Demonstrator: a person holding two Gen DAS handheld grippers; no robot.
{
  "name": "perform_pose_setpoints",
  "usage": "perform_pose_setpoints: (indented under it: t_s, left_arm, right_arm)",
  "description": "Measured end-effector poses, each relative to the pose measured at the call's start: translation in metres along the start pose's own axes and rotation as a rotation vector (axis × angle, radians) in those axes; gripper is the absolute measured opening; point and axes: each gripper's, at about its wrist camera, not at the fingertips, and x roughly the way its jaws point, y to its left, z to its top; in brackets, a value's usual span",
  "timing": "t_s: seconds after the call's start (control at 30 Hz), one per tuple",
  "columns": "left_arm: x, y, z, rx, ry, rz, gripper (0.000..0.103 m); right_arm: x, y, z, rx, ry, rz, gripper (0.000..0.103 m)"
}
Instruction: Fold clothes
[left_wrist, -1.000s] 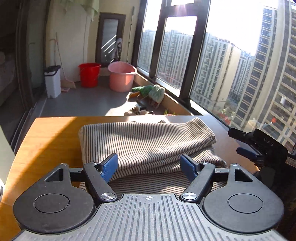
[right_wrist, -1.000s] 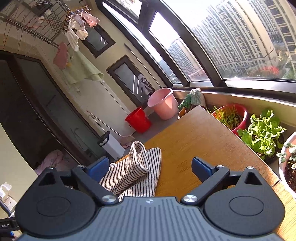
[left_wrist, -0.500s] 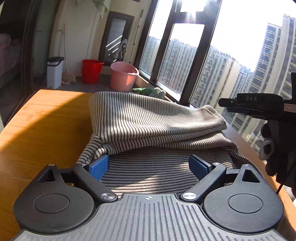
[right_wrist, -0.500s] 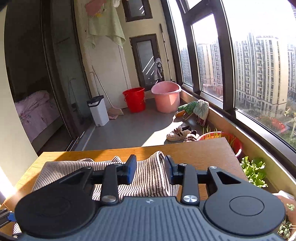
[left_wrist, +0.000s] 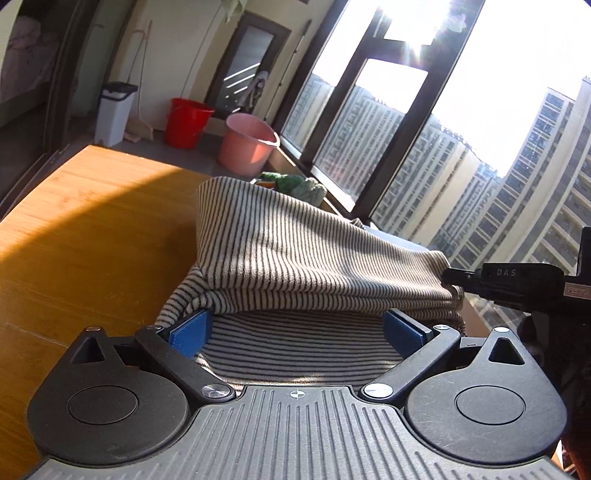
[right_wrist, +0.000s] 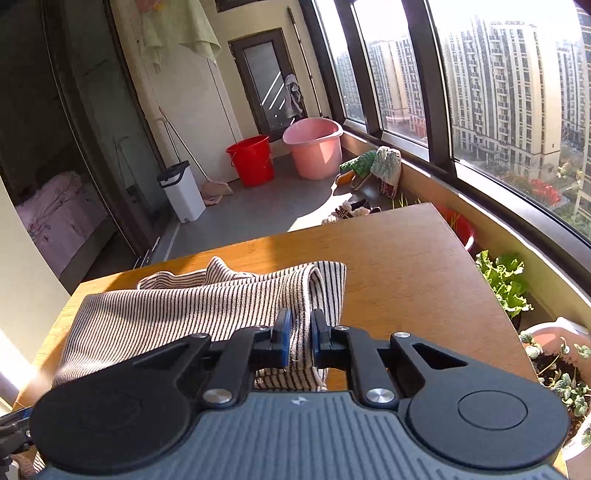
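Right tool (right_wrist: 299, 338): blue pads clenched on a bunched fold of the striped garment (right_wrist: 177, 314), fabric pinched between them and hanging a little below. Rest of the garment spreads to the left of this tool, across the wooden worktop (right_wrist: 406, 266); bare wood ahead and to the right.

Left tool (left_wrist: 297, 328): jaws spread wide, gripping nothing. A flat striped layer lies between and under the pads; just ahead, the folded upper layers of the striped garment (left_wrist: 295, 258) rise in a thick stack. To the right, the right tool (left_wrist: 517, 282) meets the stack's corner, which looks raised there. Sunlit worktop (left_wrist: 74, 229) to the left.

Beyond the right tool, right side: potted greens (right_wrist: 504, 280) along the window ledge. Farther ahead, on the balcony floor: pink basin (right_wrist: 314, 147), red bucket (right_wrist: 253, 160), white bin (right_wrist: 183, 192). Tall windows to the right, apartment towers outside.
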Motion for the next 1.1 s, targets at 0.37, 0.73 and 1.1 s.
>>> perform_pose_setpoints:
  t_s: [0.37,0.73,1.1]
  left_arm:
    - [-0.019,-0.034,0.029,0.197,-0.063,-0.061,0.103]
    - [0.050,-0.022,0.024,0.197,0.019,-0.009,0.103]
    - [0.048,-0.019,0.024,0.198,0.011,-0.007,0.103]
  right_arm:
    - [-0.008,0.021,0.007,-0.059,-0.040,0.042,0.022]
    - [0.007,0.035,-0.001,-0.156,-0.011,0.030,0.021]
    - [0.009,0.079,0.044,-0.275,-0.007,0.083,0.047]
